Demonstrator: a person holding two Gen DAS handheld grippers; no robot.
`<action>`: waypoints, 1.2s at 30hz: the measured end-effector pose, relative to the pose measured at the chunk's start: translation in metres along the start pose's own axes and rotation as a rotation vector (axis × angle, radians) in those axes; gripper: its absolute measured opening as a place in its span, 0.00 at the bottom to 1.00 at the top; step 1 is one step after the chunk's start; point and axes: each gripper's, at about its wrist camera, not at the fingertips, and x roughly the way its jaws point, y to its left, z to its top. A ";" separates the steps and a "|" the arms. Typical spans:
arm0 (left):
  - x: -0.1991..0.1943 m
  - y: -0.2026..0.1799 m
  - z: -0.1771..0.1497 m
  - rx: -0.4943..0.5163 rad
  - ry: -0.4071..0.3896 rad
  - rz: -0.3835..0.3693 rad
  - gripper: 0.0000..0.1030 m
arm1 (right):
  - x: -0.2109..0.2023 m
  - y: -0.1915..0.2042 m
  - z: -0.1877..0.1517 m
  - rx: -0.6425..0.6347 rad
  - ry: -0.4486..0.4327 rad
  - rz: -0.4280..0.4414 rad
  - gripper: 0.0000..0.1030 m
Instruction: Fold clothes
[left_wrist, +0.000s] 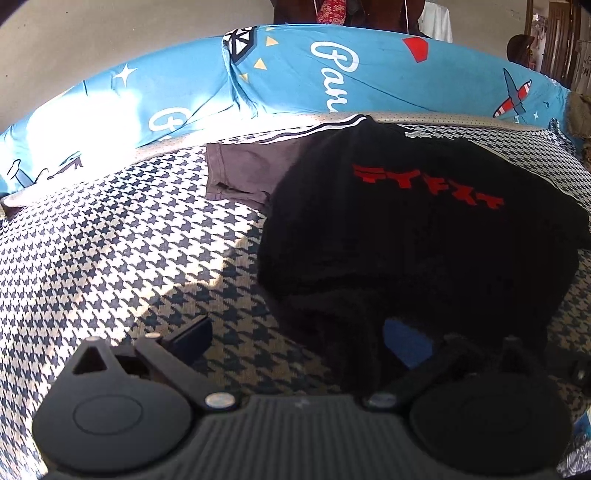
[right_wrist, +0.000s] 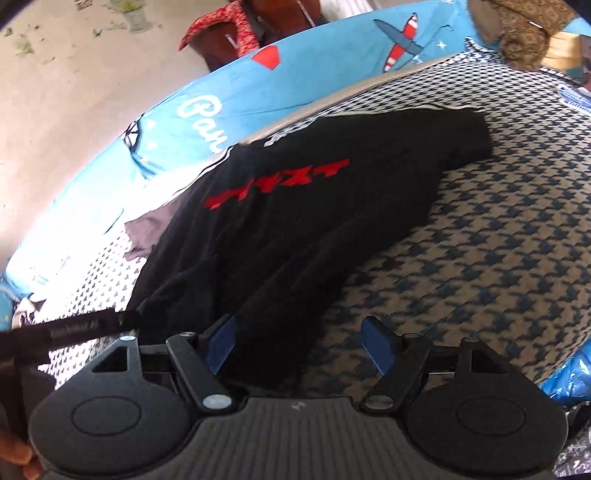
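Observation:
A black T-shirt (left_wrist: 406, 229) with a red print lies partly folded on the houndstooth cover (left_wrist: 110, 258). Its left sleeve (left_wrist: 236, 173) sticks out in sunlight. My left gripper (left_wrist: 299, 339) is open low over the shirt's near hem, with its right pad (left_wrist: 406, 345) above black cloth and its left finger (left_wrist: 192, 334) over the cover. In the right wrist view the same shirt (right_wrist: 295, 221) runs diagonally. My right gripper (right_wrist: 299, 345) is open, and the shirt's near corner lies between its blue pads (right_wrist: 376, 343).
A black garment with white stripes (left_wrist: 325, 129) lies under the shirt's far edge. A blue printed sheet (left_wrist: 295, 81) rises behind the cover. A brown patterned cloth (right_wrist: 524, 40) sits at the far right. A hand (right_wrist: 14, 458) and a black bar (right_wrist: 74, 328) show at the left.

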 end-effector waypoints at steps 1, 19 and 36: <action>-0.001 0.002 0.000 -0.005 0.000 0.001 1.00 | 0.002 0.003 -0.003 -0.005 0.001 0.006 0.73; -0.010 0.019 -0.031 -0.010 -0.002 0.021 1.00 | -0.018 0.016 -0.039 -0.084 -0.147 -0.053 0.08; -0.022 0.029 -0.062 0.005 0.026 0.007 1.00 | -0.064 -0.012 -0.064 -0.024 -0.240 -0.322 0.08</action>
